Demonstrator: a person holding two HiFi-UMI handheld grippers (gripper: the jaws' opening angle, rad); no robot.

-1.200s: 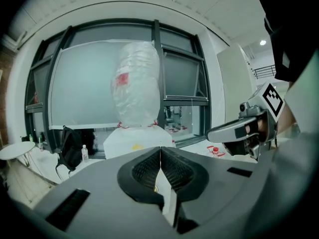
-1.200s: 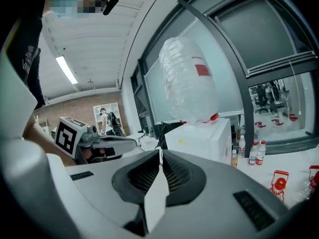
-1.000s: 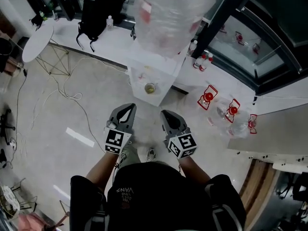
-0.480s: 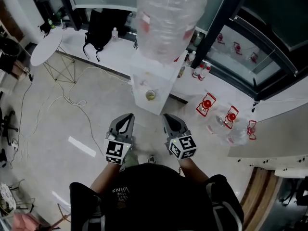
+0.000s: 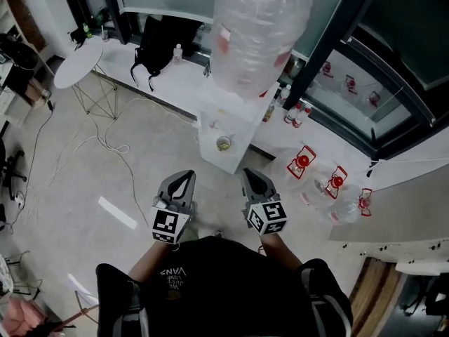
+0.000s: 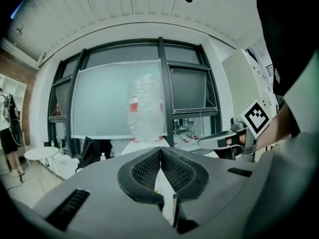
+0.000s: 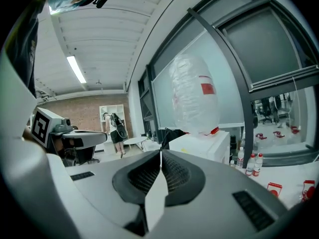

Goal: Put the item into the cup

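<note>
1. Left hand-held gripper (image 5: 184,177) is up at waist height and pointing fwd. In the left gripper view its jaws meet at the tips with nothing pinched btwn them, just a pale gap behind the tips.
2. Right hand-held gripper (image 5: 251,176) sits just beside it, level w/ it, not touching. The right gripper view shows tips closed together here too, and no object I can make out in the grip.
3. Cup (image 5: 223,143) stands on the front ledge of the white water dispenser (image 5: 238,121), straight ahead of both grippers and well apart from them. There's something yellowish in it, too small to tell what.
4. Big clear bottle (image 5: 259,34) sits on top of the dispenser, crinkly-looking, w/ a red label on its side.
5. Right of the dispenser, a few small red-capped bottles (image 5: 295,114) stand by the window frame. Further right, clear jugs (image 5: 303,161) w/ red tops lie on the pale floor (image 5: 63,181).
6. Left side: black backpack (image 5: 165,41) on a low white surface (image 5: 175,90) along the window. A small clear bottle stands just beside it.
7. Round white table (image 5: 77,63) on thin legs further left, w/ loose cables (image 5: 105,142) trailing across the floor near it.
8. Right gripper view also catches a person (image 7: 117,128) standing far back by a brick wall, small in frame.
</note>
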